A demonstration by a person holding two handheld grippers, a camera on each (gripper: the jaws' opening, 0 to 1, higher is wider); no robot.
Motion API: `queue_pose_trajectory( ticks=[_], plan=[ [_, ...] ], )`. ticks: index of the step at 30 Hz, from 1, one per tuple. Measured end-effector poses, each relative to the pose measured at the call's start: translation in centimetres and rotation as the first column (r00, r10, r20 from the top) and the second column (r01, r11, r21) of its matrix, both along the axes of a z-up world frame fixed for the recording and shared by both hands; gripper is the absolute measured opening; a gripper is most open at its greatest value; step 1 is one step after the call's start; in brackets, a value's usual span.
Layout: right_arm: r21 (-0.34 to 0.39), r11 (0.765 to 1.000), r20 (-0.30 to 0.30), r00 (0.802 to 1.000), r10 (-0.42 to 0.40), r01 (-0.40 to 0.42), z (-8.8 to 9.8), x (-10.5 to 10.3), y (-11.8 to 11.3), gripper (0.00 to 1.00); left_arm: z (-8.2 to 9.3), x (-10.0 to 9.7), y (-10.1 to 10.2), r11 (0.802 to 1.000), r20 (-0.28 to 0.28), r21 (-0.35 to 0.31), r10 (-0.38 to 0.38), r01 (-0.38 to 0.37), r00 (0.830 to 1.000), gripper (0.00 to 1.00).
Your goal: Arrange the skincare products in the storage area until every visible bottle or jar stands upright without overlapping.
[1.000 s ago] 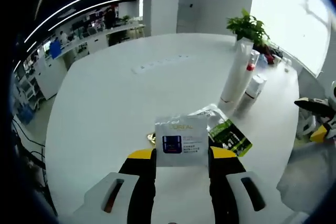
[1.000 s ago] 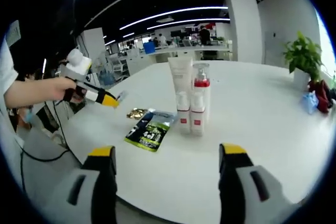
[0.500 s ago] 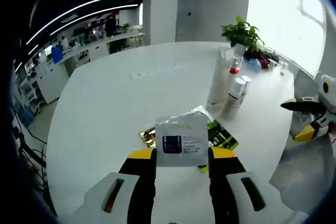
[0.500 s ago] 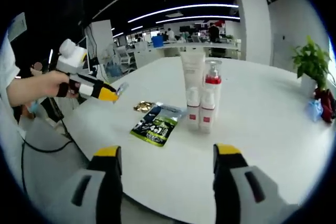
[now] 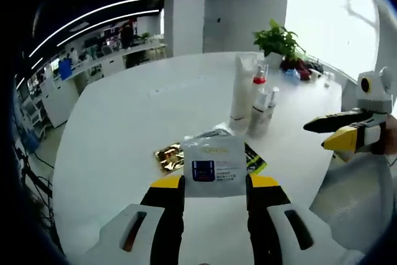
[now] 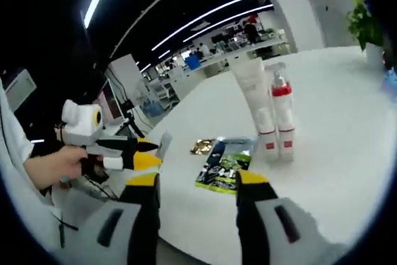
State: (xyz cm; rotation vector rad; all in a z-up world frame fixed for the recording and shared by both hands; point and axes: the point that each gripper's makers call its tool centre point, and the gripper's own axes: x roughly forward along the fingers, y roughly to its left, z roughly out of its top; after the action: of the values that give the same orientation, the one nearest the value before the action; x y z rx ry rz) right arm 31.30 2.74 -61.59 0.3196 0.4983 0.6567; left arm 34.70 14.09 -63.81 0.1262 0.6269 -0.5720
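Our left claw (image 5: 214,184) is clamped on a white sachet (image 5: 213,167), held above the near edge of the white bench (image 5: 118,134). Our right claw (image 6: 196,181) has nothing between its jaws, which stand apart, low over the same edge. Just past them a green-and-black packet (image 6: 224,167) lies flat on the bench, with a gold sachet (image 6: 201,146) just beside it. Farther in, toward the bench's middle, a white tube (image 6: 254,97) and a red-capped pump bottle (image 6: 282,107) stand upright side by side, with smaller bottles (image 5: 265,108) close against them. A potted plant (image 5: 277,40) sits at the far edge.
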Motion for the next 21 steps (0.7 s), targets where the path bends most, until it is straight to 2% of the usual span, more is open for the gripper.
queue_pose_trajectory(
  ticks=[5, 11, 21],
  plan=[
    [0.046, 0.997, 0.004, 0.999, 0.053, -0.054, 0.5, 0.9, 2.8, 0.40, 0.2, -0.5, -0.6, 1.000, 0.014, -0.004, -0.019, 0.019, 1.000, 0.36],
    [0.079, 0.993, 0.009, 0.996, 0.086, -0.087, 0.7, 2.1, 5.0, 0.31, 0.4, -1.1, -1.5, 0.999, 0.038, 0.000, -0.050, 0.050, 0.998, 0.36],
    [0.103, 0.991, 0.001, 0.996, 0.085, -0.085, 0.4, 2.8, 6.1, 0.12, 0.7, -1.3, -1.9, 0.997, 0.056, 0.002, -0.078, 0.078, 0.995, 0.36]
  ],
)
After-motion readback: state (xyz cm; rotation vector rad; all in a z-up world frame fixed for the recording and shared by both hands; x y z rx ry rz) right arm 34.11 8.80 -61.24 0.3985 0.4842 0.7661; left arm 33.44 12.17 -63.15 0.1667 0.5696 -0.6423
